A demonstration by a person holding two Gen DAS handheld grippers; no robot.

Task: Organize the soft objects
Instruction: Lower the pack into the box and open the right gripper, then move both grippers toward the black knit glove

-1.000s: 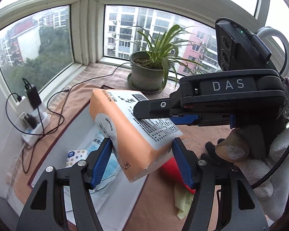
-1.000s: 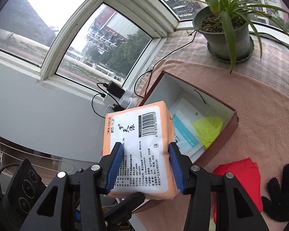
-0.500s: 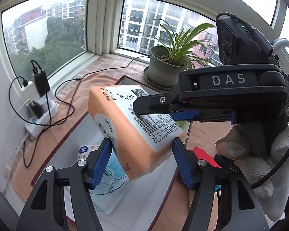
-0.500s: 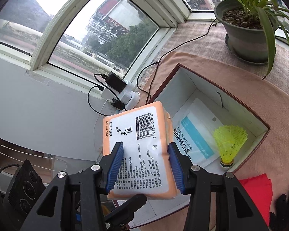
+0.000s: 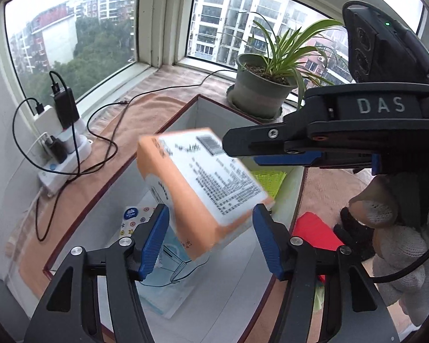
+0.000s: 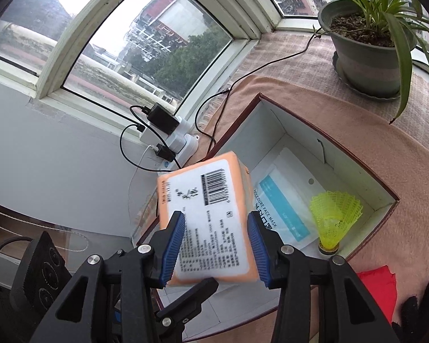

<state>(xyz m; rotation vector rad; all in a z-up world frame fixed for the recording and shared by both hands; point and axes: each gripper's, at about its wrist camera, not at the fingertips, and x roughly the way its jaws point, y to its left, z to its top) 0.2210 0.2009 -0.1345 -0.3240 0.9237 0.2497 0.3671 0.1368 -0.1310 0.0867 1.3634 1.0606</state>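
Observation:
An orange tissue pack (image 5: pixel 203 188) with a white barcode label hangs over the open brown box (image 5: pixel 111 177). My right gripper (image 6: pixel 216 245) is shut on the tissue pack (image 6: pixel 208 223). My left gripper (image 5: pixel 208 234) is open, its blue pads either side of the pack's lower end; whether they touch it I cannot tell. The box (image 6: pixel 366 165) holds a face mask packet (image 6: pixel 283 203) and a yellow shuttlecock (image 6: pixel 333 217). A small sticker-print tissue packet (image 5: pixel 131 220) lies in the box too.
A red cloth (image 5: pixel 314 231) and a black glove (image 6: pixel 420 311) lie right of the box on the beige cover. A potted plant (image 5: pixel 260 91) stands behind the box. A power strip (image 5: pixel 63 154) with chargers and cables lies at the left by the window.
Both grippers moved with the tissue pack leftward over the open box. The pack has tilted and looks motion-blurred now.

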